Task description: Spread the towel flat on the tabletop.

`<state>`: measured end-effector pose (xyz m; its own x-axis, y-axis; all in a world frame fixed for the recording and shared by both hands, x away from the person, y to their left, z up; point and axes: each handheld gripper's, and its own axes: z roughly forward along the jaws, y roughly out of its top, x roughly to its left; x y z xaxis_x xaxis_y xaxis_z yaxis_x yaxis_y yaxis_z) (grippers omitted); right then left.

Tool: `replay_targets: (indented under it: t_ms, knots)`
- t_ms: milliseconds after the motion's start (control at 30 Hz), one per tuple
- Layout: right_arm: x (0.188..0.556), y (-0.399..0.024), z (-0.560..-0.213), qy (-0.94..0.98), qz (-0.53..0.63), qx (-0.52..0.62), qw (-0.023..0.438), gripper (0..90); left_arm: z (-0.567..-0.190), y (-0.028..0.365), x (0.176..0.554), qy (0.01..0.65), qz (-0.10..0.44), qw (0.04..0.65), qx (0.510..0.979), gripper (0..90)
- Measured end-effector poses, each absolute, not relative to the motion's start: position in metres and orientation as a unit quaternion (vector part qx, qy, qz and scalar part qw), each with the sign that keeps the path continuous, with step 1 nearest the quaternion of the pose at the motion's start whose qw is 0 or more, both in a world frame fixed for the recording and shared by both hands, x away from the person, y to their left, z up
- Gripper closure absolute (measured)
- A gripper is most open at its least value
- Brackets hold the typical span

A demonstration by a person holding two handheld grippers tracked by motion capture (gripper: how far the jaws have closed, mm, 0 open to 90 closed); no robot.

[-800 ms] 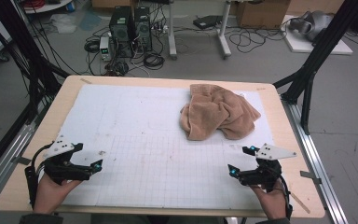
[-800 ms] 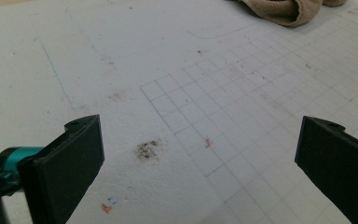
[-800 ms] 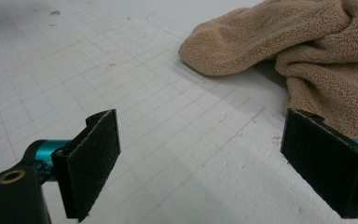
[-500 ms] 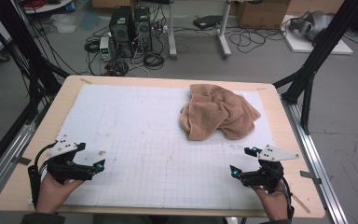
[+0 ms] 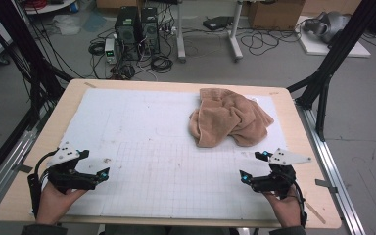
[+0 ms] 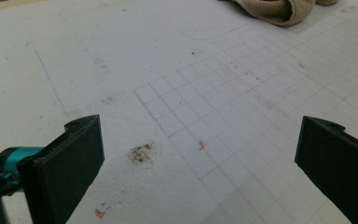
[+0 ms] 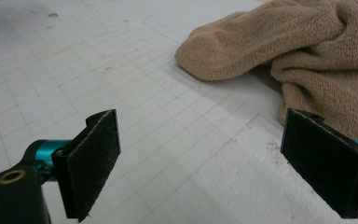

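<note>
Along the bottom edge of the high view, the left gripper (image 5: 104, 173) and right gripper (image 5: 248, 169) had barely shifted since a moment before, jaws spread and empty, well apart from the crumpled towel (image 5: 230, 117) at upper right, so work on it had not begun.

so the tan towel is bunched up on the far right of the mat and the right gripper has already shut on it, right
Not quite. The towel is bunched at the mat's far right, but the right gripper is open and short of it, nothing between its jaws, as the right gripper view shows.
</note>
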<state>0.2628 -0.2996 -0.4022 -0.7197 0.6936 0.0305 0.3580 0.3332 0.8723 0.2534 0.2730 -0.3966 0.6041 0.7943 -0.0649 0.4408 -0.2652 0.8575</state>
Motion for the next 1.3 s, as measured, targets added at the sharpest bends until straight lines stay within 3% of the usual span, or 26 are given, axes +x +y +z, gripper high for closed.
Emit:
replay_targets:
  t_ms: [500, 533, 667, 867, 1200, 1300]
  knots:
    - [0.328, -0.259, -0.37, 0.81, 0.468, 0.303, 0.179, 11.5, -0.394, 0.268, 0.257, 0.394, 0.189, 0.462, 0.772, 1.7]
    - [0.335, -0.252, -0.367, 0.812, 0.468, 0.3, 0.18, 16.0, -0.393, 0.267, 0.257, 0.393, 0.189, 0.463, 0.772, 1.7]
    - [0.347, -0.242, -0.366, 0.814, 0.464, 0.294, 0.189, 16.3, -0.391, 0.266, 0.257, 0.388, 0.189, 0.469, 0.771, 1.7]
    - [0.369, -0.223, -0.378, 0.83, 0.444, 0.294, 0.166, 20.8, -0.39, 0.267, 0.255, 0.388, 0.19, 0.471, 0.769, 1.7]
    - [0.394, -0.197, -0.409, 0.857, 0.404, 0.292, 0.127, 39.3, -0.394, 0.262, 0.258, 0.382, 0.187, 0.465, 0.777, 1.7]
    - [0.398, -0.189, -0.417, 0.868, 0.389, 0.284, 0.121, 48.5, -0.394, 0.26, 0.258, 0.379, 0.185, 0.463, 0.779, 1.7]
